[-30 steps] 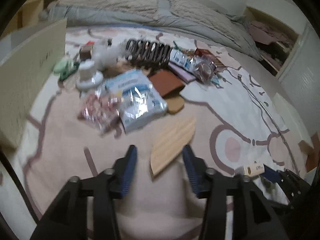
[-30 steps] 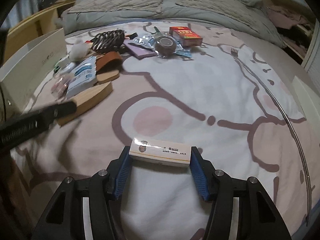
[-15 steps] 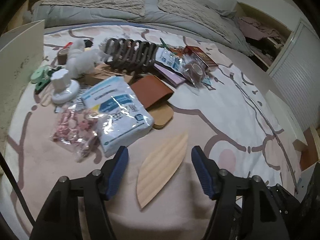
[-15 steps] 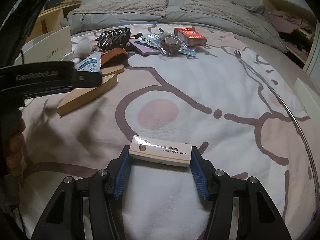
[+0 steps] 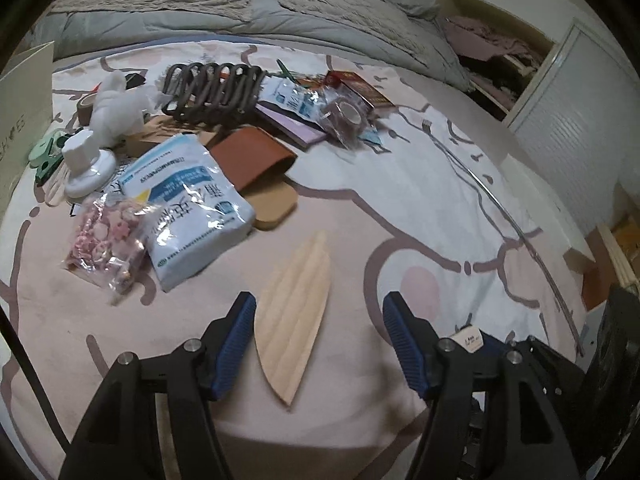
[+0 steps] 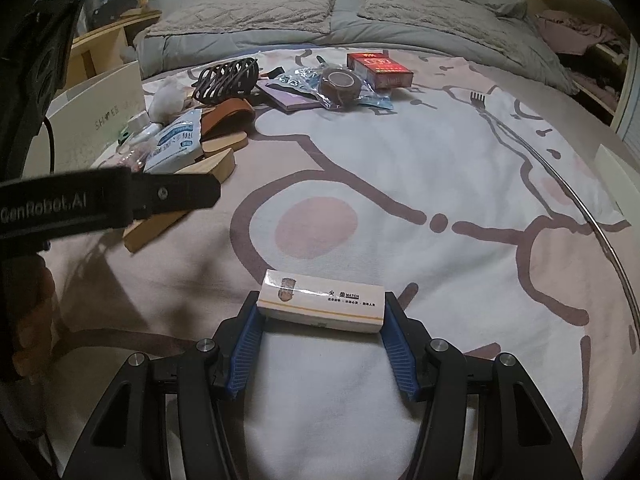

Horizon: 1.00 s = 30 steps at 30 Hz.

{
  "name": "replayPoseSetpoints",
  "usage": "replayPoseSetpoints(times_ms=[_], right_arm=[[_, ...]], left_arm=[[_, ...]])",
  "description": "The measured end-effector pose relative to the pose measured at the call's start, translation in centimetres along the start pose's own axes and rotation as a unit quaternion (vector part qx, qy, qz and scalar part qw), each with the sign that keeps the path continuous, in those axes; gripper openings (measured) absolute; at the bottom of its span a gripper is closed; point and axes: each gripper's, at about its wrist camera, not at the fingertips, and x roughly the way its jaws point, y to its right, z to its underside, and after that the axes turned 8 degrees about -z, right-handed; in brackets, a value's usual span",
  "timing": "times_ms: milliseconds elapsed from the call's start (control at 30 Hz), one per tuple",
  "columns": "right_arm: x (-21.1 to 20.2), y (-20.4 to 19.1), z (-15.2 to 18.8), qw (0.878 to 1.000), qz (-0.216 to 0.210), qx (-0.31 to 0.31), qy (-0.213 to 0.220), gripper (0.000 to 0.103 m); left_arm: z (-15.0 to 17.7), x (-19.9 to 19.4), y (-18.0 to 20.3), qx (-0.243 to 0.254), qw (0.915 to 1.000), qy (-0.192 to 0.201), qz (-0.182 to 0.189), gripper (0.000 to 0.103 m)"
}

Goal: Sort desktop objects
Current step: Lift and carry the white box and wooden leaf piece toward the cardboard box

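A pale leaf-shaped wooden piece [image 5: 294, 312] lies flat on the patterned bedsheet. My left gripper [image 5: 320, 302] stands open around its near half; the piece lies close to the left finger and no pad presses on it. In the right wrist view that gripper's black finger [image 6: 176, 196] reaches in from the left over the wooden piece [image 6: 218, 166]. My right gripper [image 6: 322, 301] is shut on a long white match box [image 6: 344, 304], gripped by its two ends just above the sheet. One end of the match box [image 5: 467, 338] shows at the lower right of the left wrist view.
A pile lies beyond the wooden piece: a tissue pack [image 5: 188, 200], a bag of pink bits [image 5: 104, 240], a brown pouch [image 5: 252, 156], a dark hair claw [image 5: 212, 90], bagged tape [image 6: 340, 84], a red box [image 6: 380, 68]. A white box [image 6: 100, 120] stands left. A hand [image 6: 32, 312] holds the left gripper.
My left gripper's jaws have spread wider and it has moved forward, so the wooden piece lies further in between them. The right gripper and match box have stayed put.
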Motion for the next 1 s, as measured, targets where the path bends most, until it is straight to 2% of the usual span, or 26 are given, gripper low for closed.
replayPoseSetpoints(times_ms=[133,333,467,533,567,767,1000], right_arm=[[0.0,-0.1,0.1,1.000,0.003,0.002,0.007,0.058],[0.0,0.0,0.3,1.000,0.000,0.005,0.018,0.058],[-0.1,-0.1,0.3,1.000,0.004,0.003,0.021,0.058],[-0.1,-0.1,0.3,1.000,0.003,0.004,0.022,0.058],[-0.2,-0.1,0.3,1.000,0.002,0.004,0.024,0.058],[-0.5,0.0,0.1,1.000,-0.001,0.006,0.024,0.058],[-1.2,0.0,-0.4,1.000,0.008,0.011,0.026,0.057]], left_arm=[[0.2,0.7,0.1,0.003,0.9998,-0.011,-0.018,0.065],[0.4,0.8,0.3,0.007,0.9995,-0.001,-0.031,0.065],[0.4,0.6,-0.3,-0.006,0.9992,0.003,-0.039,0.049],[0.3,0.5,-0.7,-0.016,0.9988,0.004,-0.047,0.037],[0.3,0.6,-0.8,-0.017,0.9984,0.002,-0.054,0.036],[0.4,0.2,-0.2,0.000,0.9973,0.008,-0.073,0.036],[0.3,-0.3,-0.3,-0.008,0.9968,0.010,-0.079,0.035]])
